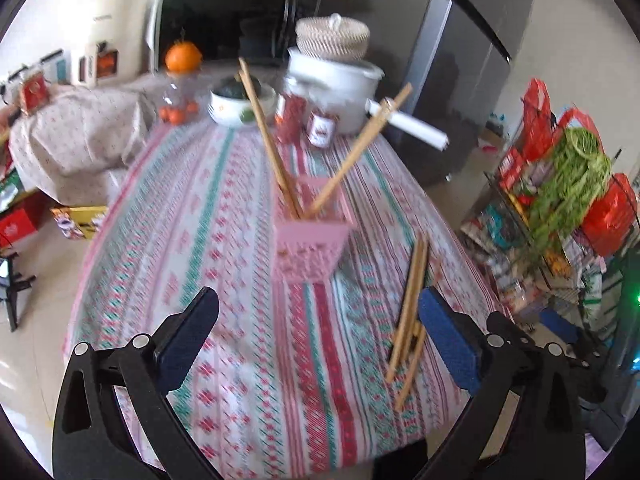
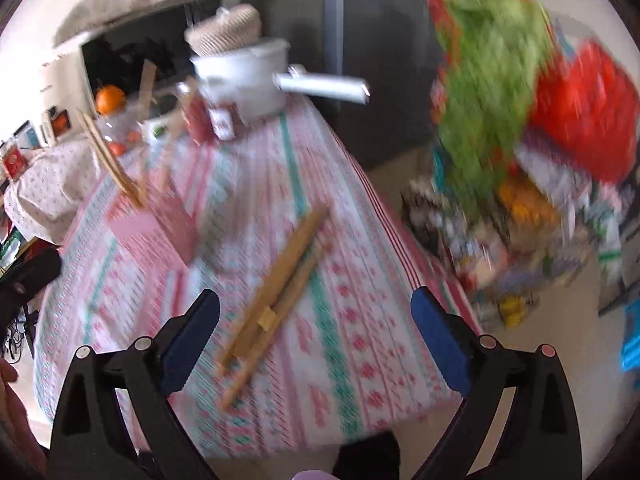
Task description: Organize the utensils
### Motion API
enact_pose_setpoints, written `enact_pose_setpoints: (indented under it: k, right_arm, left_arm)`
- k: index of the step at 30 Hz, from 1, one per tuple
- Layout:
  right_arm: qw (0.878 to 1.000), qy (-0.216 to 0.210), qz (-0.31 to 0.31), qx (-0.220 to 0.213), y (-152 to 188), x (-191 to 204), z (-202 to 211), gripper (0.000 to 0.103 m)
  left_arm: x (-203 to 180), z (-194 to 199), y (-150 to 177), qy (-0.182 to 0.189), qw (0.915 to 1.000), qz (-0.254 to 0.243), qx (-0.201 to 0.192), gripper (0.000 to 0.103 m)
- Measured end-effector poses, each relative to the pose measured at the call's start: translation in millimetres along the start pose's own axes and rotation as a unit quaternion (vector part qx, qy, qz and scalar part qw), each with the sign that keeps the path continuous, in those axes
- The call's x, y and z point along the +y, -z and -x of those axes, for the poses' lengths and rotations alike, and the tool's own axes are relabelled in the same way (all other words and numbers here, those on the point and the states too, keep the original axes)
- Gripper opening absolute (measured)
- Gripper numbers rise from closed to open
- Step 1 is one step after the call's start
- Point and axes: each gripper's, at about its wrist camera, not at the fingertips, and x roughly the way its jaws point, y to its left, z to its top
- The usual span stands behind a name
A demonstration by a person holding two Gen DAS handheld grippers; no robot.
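Note:
A pink holder stands mid-table on the patterned cloth, with wooden chopsticks leaning out of it to the left and more to the right. A loose bundle of wooden chopsticks lies flat on the cloth, right of the holder. My left gripper is open and empty, above the near cloth, its right finger beside the bundle. In the blurred right wrist view, the bundle lies ahead, the holder to its left. My right gripper is open and empty over the bundle's near end.
At the table's far end stand a white pot with a long handle, a woven lid, red jars, a bowl and oranges. A rack with green vegetables and red bags stands right of the table's edge.

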Motion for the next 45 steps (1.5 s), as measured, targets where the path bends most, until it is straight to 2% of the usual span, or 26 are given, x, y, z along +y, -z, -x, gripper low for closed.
enact_pose_setpoints:
  k: [3, 5, 6, 8, 10, 14, 17, 19, 21, 23, 25, 28, 32, 39, 45]
  right_arm:
    - [0.999, 0.032, -0.027, 0.023, 19, -28, -13, 0.094]
    - [0.997, 0.034, -0.057, 0.029, 22, -41, -13, 0.094]
    - [0.997, 0.027, -0.074, 0.023, 23, -48, -10, 0.094]
    - [0.996, 0.041, -0.083, 0.006, 25, -57, -4, 0.094]
    - [0.995, 0.055, -0.08, 0.003, 28, -61, -4, 0.094]
    - [0.995, 0.038, -0.081, 0.039, 29, -60, -19, 0.094]
    - [0.994, 0.014, -0.088, 0.056, 29, -58, -25, 0.094]
    - [0.994, 0.004, -0.088, 0.063, 29, -55, -28, 0.094]
    - [0.992, -0.011, -0.092, 0.08, 29, -53, -34, 0.094]
    - [0.99, -0.026, -0.098, 0.1, 30, -52, -41, 0.094]
    - [0.986, -0.046, -0.105, 0.119, 31, -52, -47, 0.094]
    - [0.981, -0.069, -0.115, 0.141, 32, -50, -54, 0.094]
    - [0.977, -0.09, -0.123, 0.152, 30, -47, -56, 0.094]
    - [0.973, -0.099, -0.128, 0.164, 32, -47, -60, 0.094]
    - [0.969, -0.102, -0.139, 0.179, 33, -54, -69, 0.094]
  left_arm:
    - [-18, -13, 9, 0.004, 0.9993, -0.025, 0.026, 0.096]
    - [-36, -23, 12, 0.002, 0.9977, -0.053, 0.041, 0.096]
    - [-43, -27, 13, 0.002, 0.9969, -0.064, 0.046, 0.096]
    - [-67, -40, 14, 0.002, 0.9931, -0.102, 0.058, 0.096]
    - [-86, -57, 9, -0.003, 0.9892, -0.128, 0.07, 0.096]
    - [-119, -106, -17, 0.0, 0.9814, -0.15, 0.12, 0.093]
    - [-134, -152, -41, 0.0, 0.9761, -0.137, 0.169, 0.077]
    - [-137, -182, -53, 0.003, 0.973, -0.112, 0.202, 0.061]
    - [-139, -204, -62, -0.004, 0.9696, -0.096, 0.225, 0.049]
    - [-141, -224, -72, -0.015, 0.9687, -0.088, 0.232, 0.046]
    - [-139, -237, -77, -0.023, 0.9674, -0.083, 0.238, 0.037]
    - [-137, -253, -79, -0.034, 0.9635, -0.084, 0.252, 0.03]
    - [-135, -264, -78, -0.029, 0.9624, -0.077, 0.259, 0.03]
    - [-141, -278, -82, -0.015, 0.9638, -0.072, 0.256, 0.029]
    - [-153, -289, -84, -0.007, 0.9617, -0.086, 0.26, 0.011]
